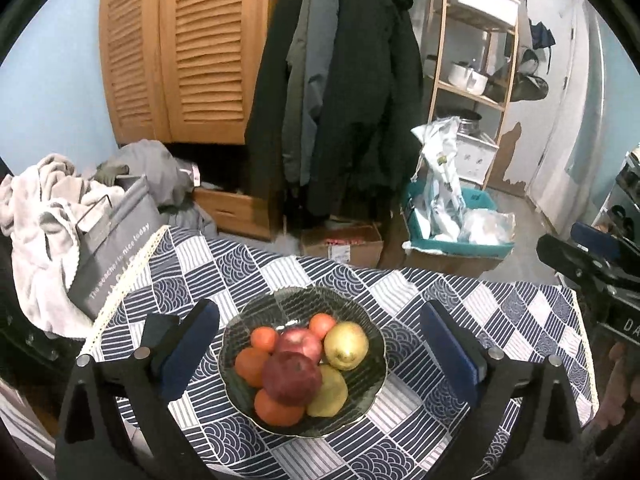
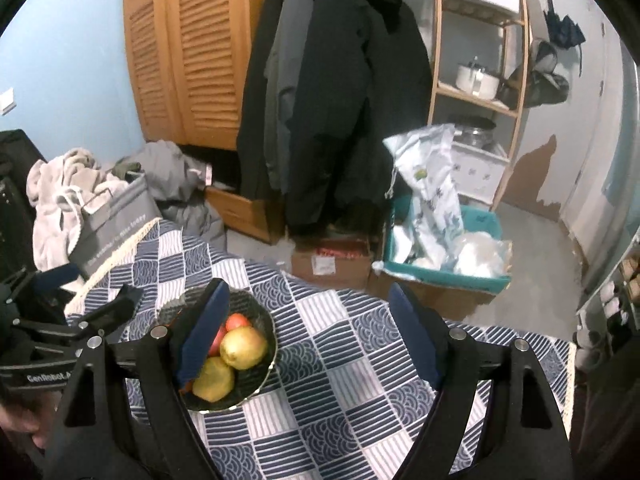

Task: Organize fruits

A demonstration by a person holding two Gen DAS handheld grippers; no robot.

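the glass bowl (image 1: 304, 360) on the checked tablecloth (image 1: 440, 320) holds all visible fruit: two red apples (image 1: 292, 378), two yellow pears (image 1: 346, 345) and several oranges (image 1: 251, 366); it lies directly ahead of and below the left gripper (image 1: 320, 344), centred in the gap of its released, empty jaws, making this the nearer gripper. the right gripper (image 2: 308, 340), also spread wide and empty, has the bowl off toward its left finger (image 2: 204, 332), which masks the apples and oranges there. no fruit is visible outside the bowl.
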